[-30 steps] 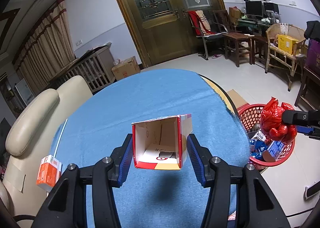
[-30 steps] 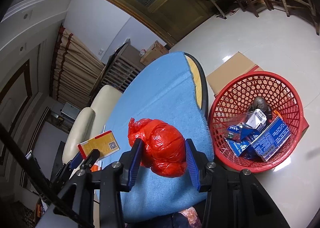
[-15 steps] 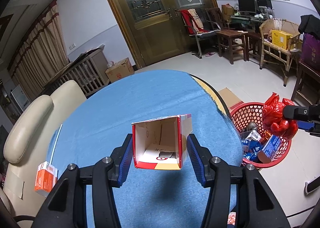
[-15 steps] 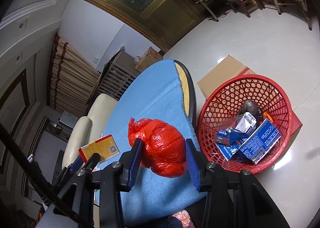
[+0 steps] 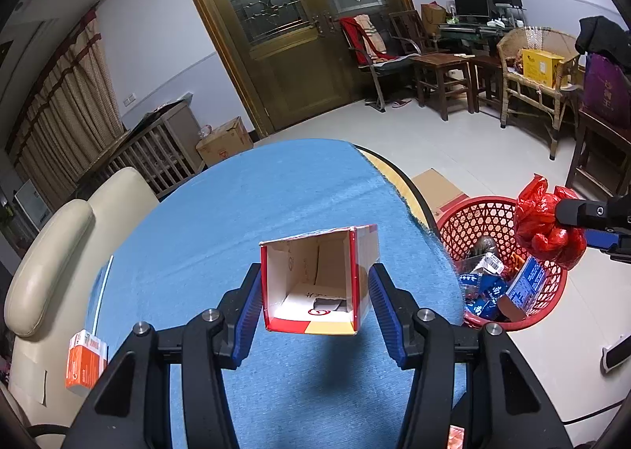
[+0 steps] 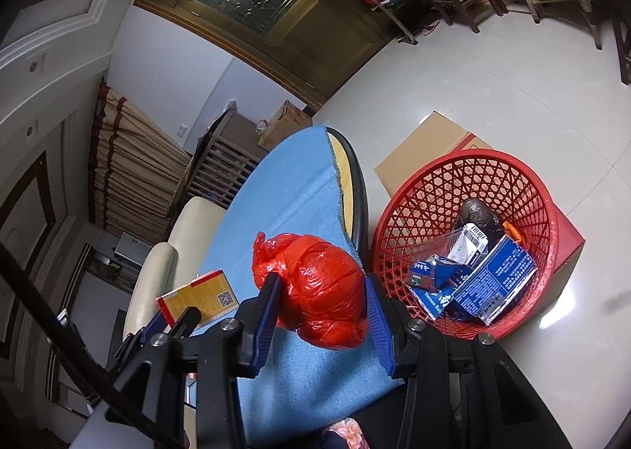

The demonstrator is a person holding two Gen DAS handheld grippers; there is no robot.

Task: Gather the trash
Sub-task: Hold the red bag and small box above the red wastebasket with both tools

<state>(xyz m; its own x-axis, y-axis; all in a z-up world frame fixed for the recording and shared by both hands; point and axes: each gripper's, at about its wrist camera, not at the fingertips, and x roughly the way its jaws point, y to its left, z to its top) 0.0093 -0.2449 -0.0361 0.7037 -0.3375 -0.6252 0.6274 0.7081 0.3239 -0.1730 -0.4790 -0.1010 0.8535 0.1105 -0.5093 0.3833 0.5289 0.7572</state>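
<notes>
My left gripper (image 5: 315, 287) is shut on an open red and white carton (image 5: 319, 283) and holds it above the blue tablecloth (image 5: 244, 220). The carton also shows in the right wrist view (image 6: 197, 297). My right gripper (image 6: 321, 295) is shut on a knotted red plastic bag (image 6: 319, 287), held in the air near the table's right edge. The bag also shows in the left wrist view (image 5: 546, 228), over the red basket (image 5: 473, 212). The red basket (image 6: 434, 181) stands on the floor beside the table and holds several blue packets and wrappers.
An orange and white small box (image 5: 84, 362) lies at the table's left edge by a cream chair (image 5: 55, 236). A flat cardboard box (image 6: 426, 145) lies behind the basket. Wooden chairs and a wicker chair (image 5: 532, 66) stand at the far right.
The right gripper with the red bag has shifted towards the basket, which now looks larger and closer in its view. The left gripper still holds the carton over the table.
</notes>
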